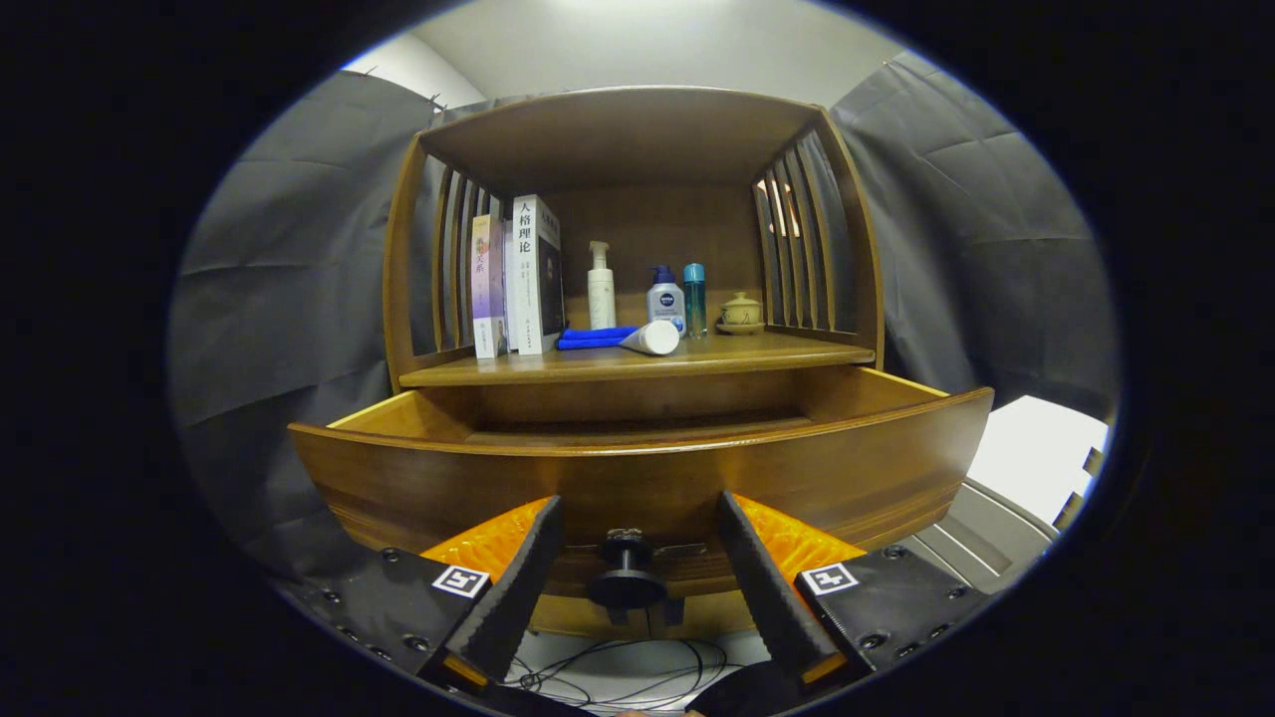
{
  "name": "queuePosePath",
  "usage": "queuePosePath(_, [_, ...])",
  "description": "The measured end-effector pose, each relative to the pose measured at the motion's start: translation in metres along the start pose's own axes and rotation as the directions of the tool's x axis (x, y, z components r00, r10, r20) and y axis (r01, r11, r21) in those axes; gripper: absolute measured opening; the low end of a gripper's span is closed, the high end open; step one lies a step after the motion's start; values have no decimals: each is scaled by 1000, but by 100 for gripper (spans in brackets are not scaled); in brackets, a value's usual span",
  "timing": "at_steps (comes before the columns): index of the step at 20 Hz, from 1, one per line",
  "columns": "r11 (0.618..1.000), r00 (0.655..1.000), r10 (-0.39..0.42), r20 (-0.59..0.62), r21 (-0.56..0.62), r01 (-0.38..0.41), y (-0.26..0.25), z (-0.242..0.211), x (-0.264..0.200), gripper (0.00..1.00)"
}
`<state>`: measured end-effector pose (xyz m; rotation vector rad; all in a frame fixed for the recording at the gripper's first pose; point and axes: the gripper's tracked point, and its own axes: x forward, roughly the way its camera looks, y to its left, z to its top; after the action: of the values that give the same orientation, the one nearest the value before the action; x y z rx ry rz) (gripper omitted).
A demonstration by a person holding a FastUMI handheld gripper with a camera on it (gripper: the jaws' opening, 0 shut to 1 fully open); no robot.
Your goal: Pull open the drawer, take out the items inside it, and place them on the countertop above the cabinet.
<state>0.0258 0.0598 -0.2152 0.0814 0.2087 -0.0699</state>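
Observation:
The wooden drawer [637,468] of the cabinet stands pulled out toward me. Its curved front hides whatever lies inside. A dark round knob [627,583] sticks out of the drawer front, between my fingers and touching neither. My gripper [639,503] is open, with its fingertips up against the drawer front on either side of the knob. Above the drawer is the countertop [757,354]. On it lie a white tube [652,339] and a folded blue cloth [595,339].
Upright books [533,274] stand at the countertop's left. Behind the tube are a white pump bottle [601,289], a blue-capped lotion bottle [665,299] and a teal bottle [694,299], with a small lidded pot [740,312] to their right. Slatted sides and a roof enclose the shelf. Cables [618,672] lie on the floor below.

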Motion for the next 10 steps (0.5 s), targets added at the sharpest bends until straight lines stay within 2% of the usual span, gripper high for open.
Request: queuePosePath(10, [999,1000,-22,12,35,22,9,9,41,98])
